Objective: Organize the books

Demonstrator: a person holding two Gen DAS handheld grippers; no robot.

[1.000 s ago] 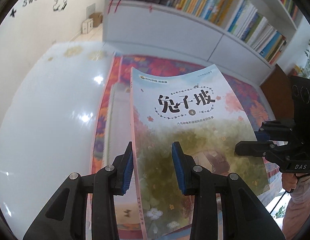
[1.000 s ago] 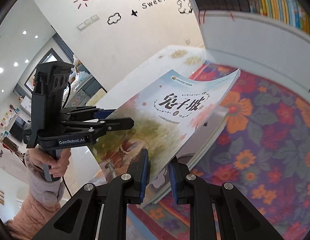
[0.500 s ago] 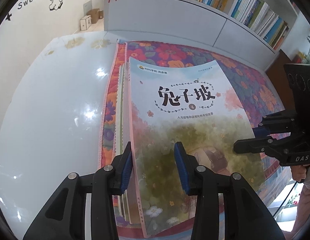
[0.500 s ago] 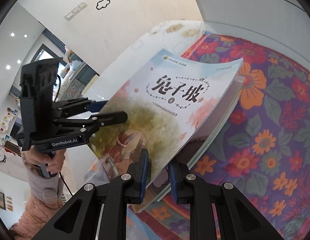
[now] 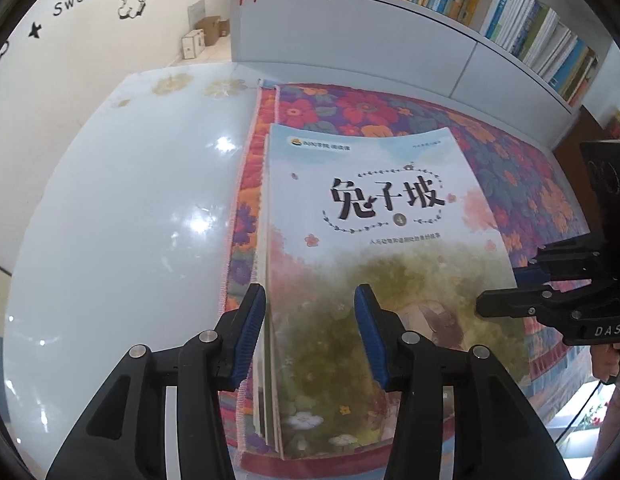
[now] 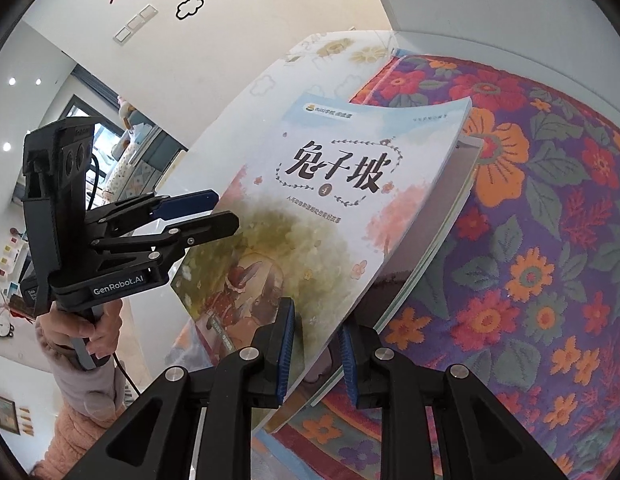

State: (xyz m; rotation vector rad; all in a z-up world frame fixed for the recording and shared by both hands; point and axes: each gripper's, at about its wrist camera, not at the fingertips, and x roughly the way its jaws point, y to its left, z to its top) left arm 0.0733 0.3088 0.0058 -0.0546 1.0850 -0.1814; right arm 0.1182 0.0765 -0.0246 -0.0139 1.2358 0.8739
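My left wrist camera looks steeply down along its jaws, close over the book [image 5: 374,248] that fills mid-frame, bookshelf [image 5: 510,16] across the top. My right wrist camera also tilts down, close in, facing across the same book [image 6: 310,216] from its other side. Both views share the book, the floral cloth [image 6: 530,240] and the white worktop [image 5: 122,216]; each catches the other gripper at its frame edge.

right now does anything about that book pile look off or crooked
Yes. The top book is not flat on the pile: its right edge sits raised with a shadowed gap beneath, pinched in the right claw. The left claw is opening around its spine side.
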